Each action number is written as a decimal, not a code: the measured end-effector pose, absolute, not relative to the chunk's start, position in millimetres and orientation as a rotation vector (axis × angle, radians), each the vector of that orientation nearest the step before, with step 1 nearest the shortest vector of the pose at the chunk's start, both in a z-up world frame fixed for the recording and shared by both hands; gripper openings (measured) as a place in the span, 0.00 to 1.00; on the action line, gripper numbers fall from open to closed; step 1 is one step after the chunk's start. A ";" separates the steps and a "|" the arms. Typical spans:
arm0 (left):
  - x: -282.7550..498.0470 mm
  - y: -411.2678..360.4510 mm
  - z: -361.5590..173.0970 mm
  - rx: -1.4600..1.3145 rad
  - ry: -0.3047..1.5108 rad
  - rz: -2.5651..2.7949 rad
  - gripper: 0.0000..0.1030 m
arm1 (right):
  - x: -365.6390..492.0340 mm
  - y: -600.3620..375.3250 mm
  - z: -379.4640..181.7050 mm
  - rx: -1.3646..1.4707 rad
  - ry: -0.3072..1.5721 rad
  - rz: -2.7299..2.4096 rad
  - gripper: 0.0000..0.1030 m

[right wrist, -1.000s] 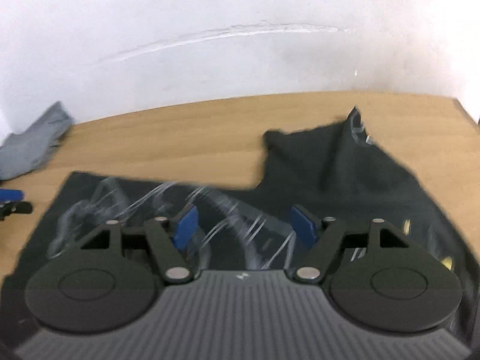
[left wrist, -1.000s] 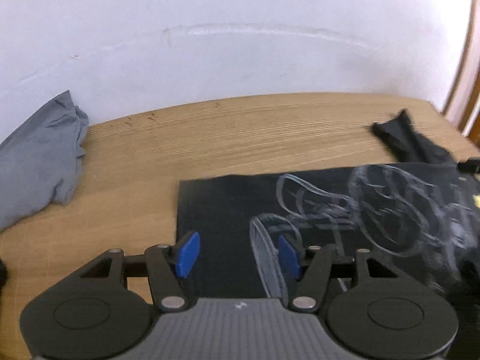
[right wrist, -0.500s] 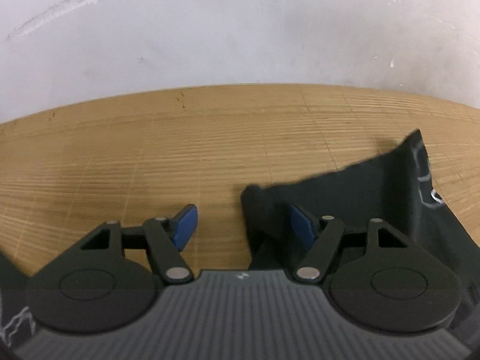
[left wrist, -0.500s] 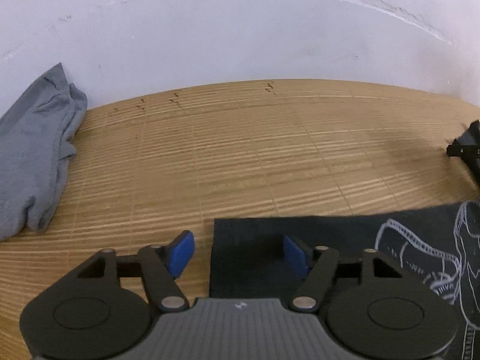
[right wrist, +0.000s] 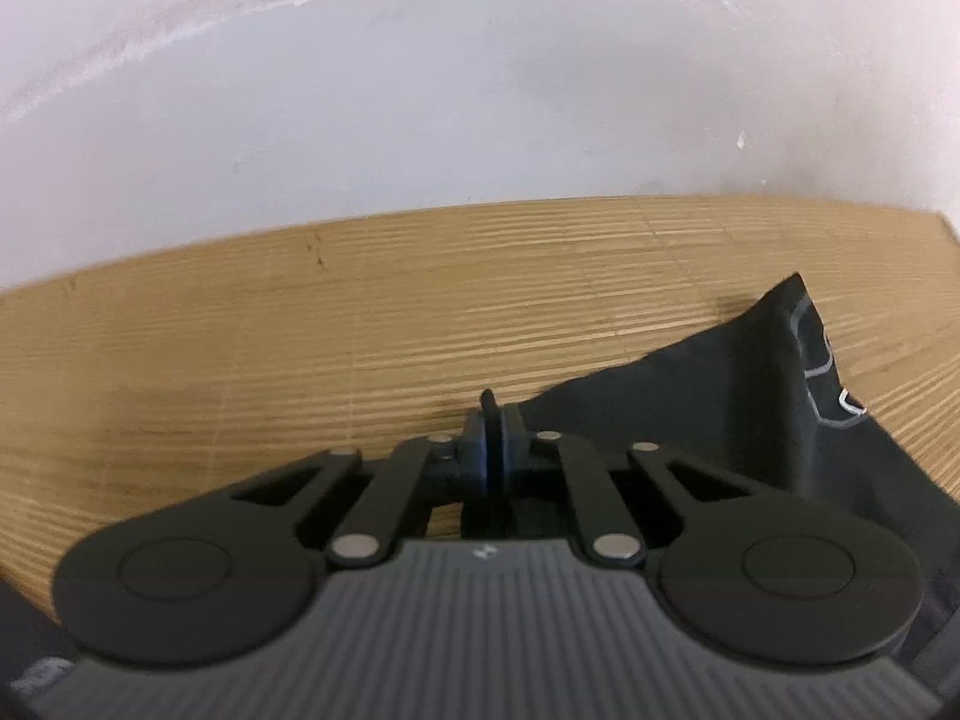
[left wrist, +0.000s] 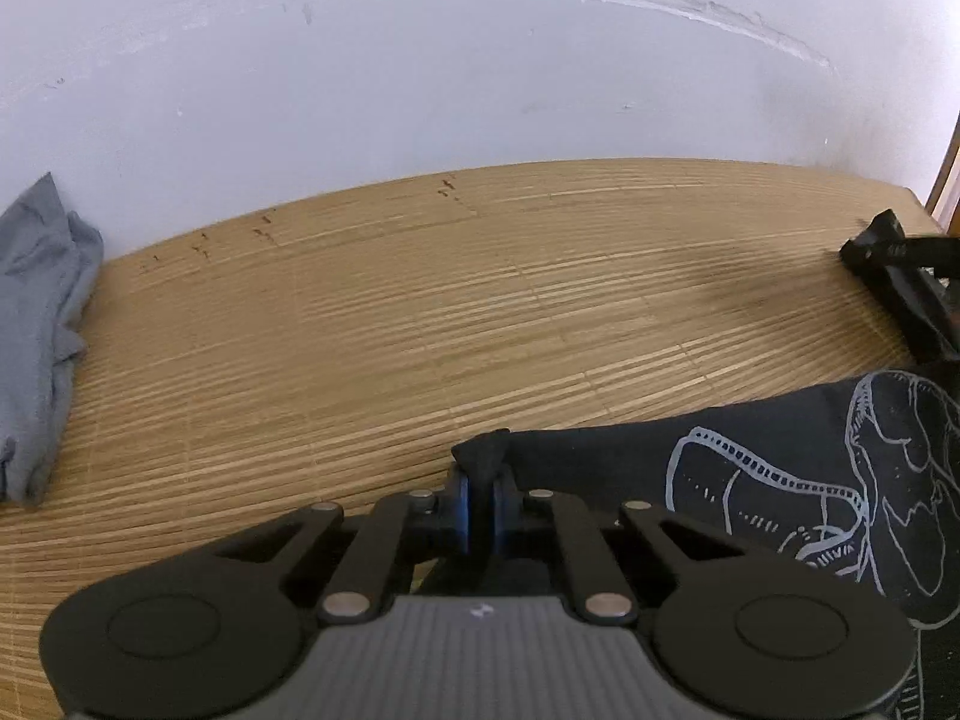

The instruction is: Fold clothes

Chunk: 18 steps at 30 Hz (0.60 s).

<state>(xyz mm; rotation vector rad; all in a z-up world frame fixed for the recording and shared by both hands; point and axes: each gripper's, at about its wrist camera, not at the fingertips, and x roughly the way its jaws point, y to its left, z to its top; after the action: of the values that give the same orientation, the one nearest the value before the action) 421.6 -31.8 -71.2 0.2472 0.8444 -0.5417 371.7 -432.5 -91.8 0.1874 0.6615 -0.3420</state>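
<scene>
My left gripper (left wrist: 482, 495) is angled down toward the table, its blue pads (left wrist: 459, 495) pressed together on a corner of the black T-shirt (left wrist: 690, 480). A small tuft of black cloth stands up just beyond the pads. From that pinched corner the shirt runs off to the right along the near part of the table, with a white line drawing printed on it.

My right gripper (right wrist: 492, 438) is likewise tilted downward and clamped fully closed on the black T-shirt (right wrist: 720, 396); a thin fold of fabric pokes up between its pads (right wrist: 474, 438). From there the cloth rises to the right into a pointed fold carrying a bit of white and grey lettering. In the left wrist view, the right gripper (left wrist: 882, 252) shows at the far right edge as a dark shape, too cut off to read in detail.

The surface is a wooden table (left wrist: 420, 330) of fine pale slats, with a few small dark marks toward its far edge. A crumpled grey garment (left wrist: 36, 330) lies at the far left against the wall, well apart from the shirt. The wall (left wrist: 480, 90) behind is plain white, with a long curved scuff across it. A strip of wooden trim (left wrist: 945, 174) shows at the far right.
</scene>
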 end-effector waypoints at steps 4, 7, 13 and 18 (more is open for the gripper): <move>407.0 -23.7 -48.7 0.247 0.779 -0.532 0.07 | 335.8 -444.6 -45.9 0.224 0.519 -0.367 0.07; 384.9 -21.8 -27.3 0.305 0.707 -0.542 0.07 | 287.4 -444.0 -3.0 0.221 0.415 -0.369 0.07; 316.9 -9.9 13.7 0.404 0.571 -0.603 0.07 | 155.8 -413.7 48.6 0.244 0.323 -0.384 0.07; 257.1 9.3 20.1 0.441 0.531 -0.632 0.07 | 47.8 -365.6 47.7 0.320 0.318 -0.420 0.07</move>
<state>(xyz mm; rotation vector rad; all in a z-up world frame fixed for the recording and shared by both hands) 257.1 9.3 20.1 0.4410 0.5314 -0.6316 47.8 -365.6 47.7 0.3196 0.3181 -0.4197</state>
